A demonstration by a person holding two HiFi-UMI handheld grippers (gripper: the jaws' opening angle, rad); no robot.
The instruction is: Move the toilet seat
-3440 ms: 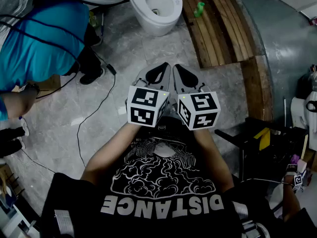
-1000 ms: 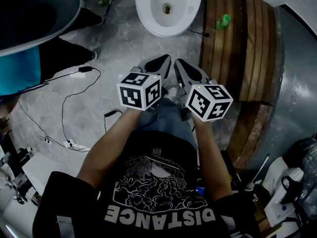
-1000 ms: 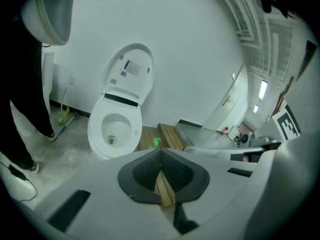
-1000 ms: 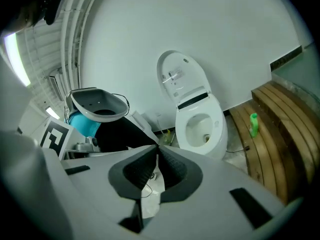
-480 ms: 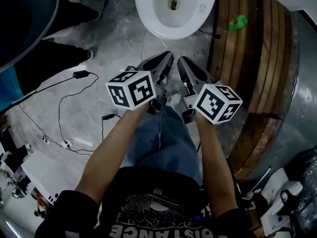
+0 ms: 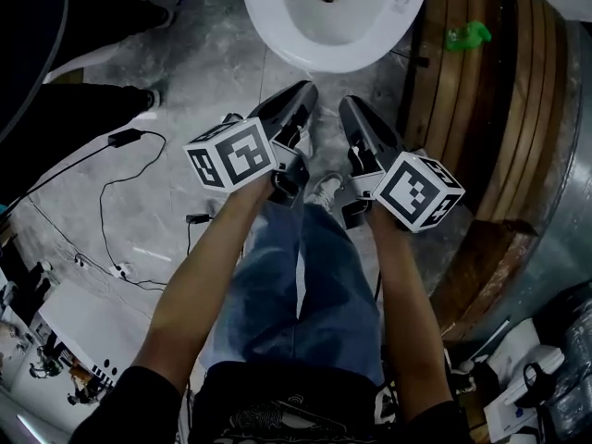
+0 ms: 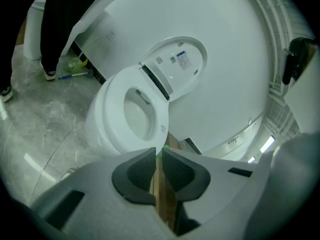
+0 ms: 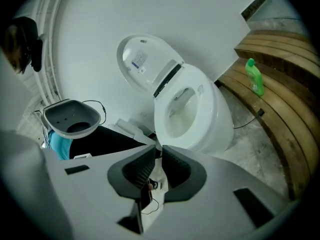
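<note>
Currently the toilet seat [image 6: 273, 12] appears to lie flat on the bowl rim, with the lid [image 7: 177, 61] standing upright behind it against the wall; no view shows the gap between seat and bowl clearly. Seen from the head, the seat is directly ahead of both tools, a short way beyond their tips and touched by neither. Its long axis runs away from the person, in line with the forearms, with the hinge at the far end and the front edge nearest. The left gripper [image 6: 302, 91] and the right gripper [image 6: 350, 105] point at that front edge side by side. The left tip looks slightly nearer, though the difference is small. Both sets of fingers are closed to a thin slit with nothing between them, and the right pair is just starting to part. In the left gripper view the bowl sits above and to the left of the tips; in the right gripper view, above and slightly right. Judged from this, the seat's front edge lies between the two lines of approach, and either tool could reach it by moving forward and down.
</note>
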